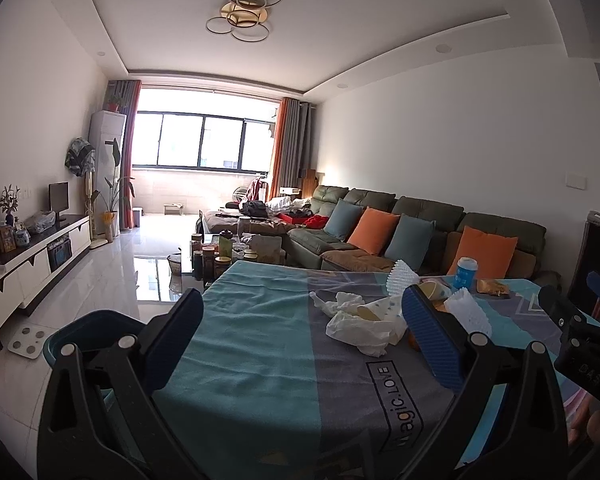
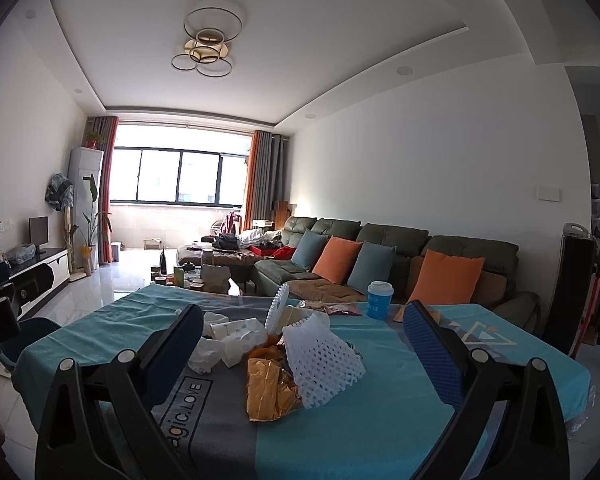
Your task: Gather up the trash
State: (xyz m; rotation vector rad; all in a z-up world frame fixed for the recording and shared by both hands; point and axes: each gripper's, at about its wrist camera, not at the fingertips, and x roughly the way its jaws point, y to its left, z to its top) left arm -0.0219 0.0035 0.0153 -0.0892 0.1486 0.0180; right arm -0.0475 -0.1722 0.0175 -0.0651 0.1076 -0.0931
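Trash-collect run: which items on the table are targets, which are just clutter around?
Job items:
crumpled tissue
foam fruit net
gold foil wrapper
blue paper cup
blue bin

Just lying about:
sofa cushions
coffee-table jars
floor scale

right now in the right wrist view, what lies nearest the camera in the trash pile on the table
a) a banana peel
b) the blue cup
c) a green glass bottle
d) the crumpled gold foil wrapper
d: the crumpled gold foil wrapper sits at the front of the pile beside the white foam net, while the blue cup stands farther back.
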